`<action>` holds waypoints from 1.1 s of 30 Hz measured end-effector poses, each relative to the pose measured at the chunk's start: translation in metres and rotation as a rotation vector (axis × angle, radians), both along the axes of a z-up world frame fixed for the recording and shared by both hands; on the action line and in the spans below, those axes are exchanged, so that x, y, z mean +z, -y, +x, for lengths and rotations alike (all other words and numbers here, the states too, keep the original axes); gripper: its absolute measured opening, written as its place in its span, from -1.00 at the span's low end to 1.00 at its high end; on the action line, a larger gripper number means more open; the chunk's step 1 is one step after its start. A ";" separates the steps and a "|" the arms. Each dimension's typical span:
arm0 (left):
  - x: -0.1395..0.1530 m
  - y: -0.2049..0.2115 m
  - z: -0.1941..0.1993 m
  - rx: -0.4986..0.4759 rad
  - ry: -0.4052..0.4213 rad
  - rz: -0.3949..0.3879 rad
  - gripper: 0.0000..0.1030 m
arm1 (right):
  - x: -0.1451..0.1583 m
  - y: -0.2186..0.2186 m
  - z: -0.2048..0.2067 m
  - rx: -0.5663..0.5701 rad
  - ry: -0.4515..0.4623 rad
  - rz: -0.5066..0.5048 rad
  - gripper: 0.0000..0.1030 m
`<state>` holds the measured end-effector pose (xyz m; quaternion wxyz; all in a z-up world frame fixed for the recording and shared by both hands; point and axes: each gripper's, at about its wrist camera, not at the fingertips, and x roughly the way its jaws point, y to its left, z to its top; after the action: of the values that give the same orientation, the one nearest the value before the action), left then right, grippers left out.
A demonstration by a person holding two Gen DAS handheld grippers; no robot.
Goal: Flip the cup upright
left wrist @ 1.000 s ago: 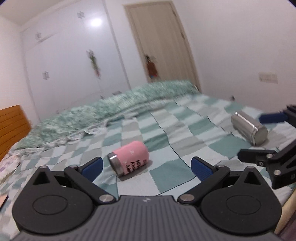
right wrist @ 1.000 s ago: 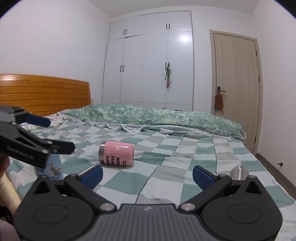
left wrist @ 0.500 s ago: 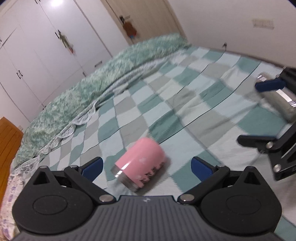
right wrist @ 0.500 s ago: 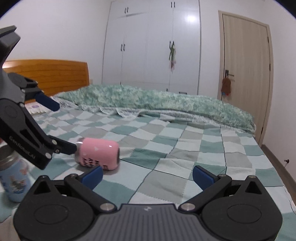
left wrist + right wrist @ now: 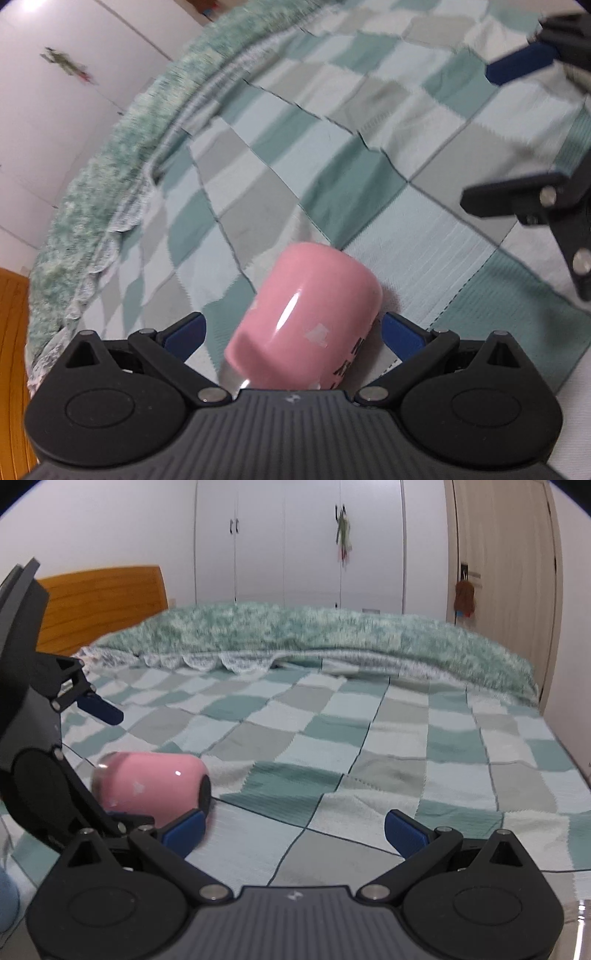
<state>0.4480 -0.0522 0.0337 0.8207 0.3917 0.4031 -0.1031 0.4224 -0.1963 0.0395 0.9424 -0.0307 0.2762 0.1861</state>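
A pink cup (image 5: 306,325) with a steel rim lies on its side on the checkered bedspread (image 5: 332,147). My left gripper (image 5: 293,332) is open, and the cup sits between its blue-padded fingers, rim end towards the camera. In the right wrist view the cup (image 5: 147,786) lies at the left, with the left gripper's fingers (image 5: 99,709) straddling it. My right gripper (image 5: 293,827) is open and empty above the bedspread, to the right of the cup. It also shows in the left wrist view (image 5: 517,136) at the right edge.
A folded green floral quilt (image 5: 314,635) lies across the far side of the bed. A wooden headboard (image 5: 103,602) stands at the left. A light blue object (image 5: 7,901) shows at the lower left edge. White wardrobes and a door stand behind.
My left gripper has moved forward and down until the pink cup lies between its open fingers. The right gripper has moved closer to the cup. The steel cup has left both views.
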 end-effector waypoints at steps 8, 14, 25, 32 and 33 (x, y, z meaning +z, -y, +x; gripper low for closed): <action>-0.042 0.000 0.025 -0.015 -0.048 0.058 1.00 | -0.022 -0.002 0.014 0.017 -0.033 -0.003 1.00; -0.050 0.002 0.026 -0.029 -0.021 0.053 0.86 | -0.023 0.001 0.012 0.027 -0.030 0.019 1.00; -0.031 0.026 -0.023 -0.127 0.049 0.091 0.75 | 0.006 0.012 -0.025 0.019 0.034 0.032 1.00; -0.013 0.045 -0.070 -0.160 0.103 0.119 0.71 | 0.025 0.029 -0.079 -0.002 0.068 0.023 1.00; -0.011 0.048 -0.078 -0.165 0.105 0.117 0.71 | 0.027 0.031 -0.086 -0.004 0.070 0.022 1.00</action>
<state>0.3702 -0.1003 0.0226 0.8051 0.4756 0.3314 -0.1259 0.3363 -0.2276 0.0668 0.9522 -0.0264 0.2409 0.1859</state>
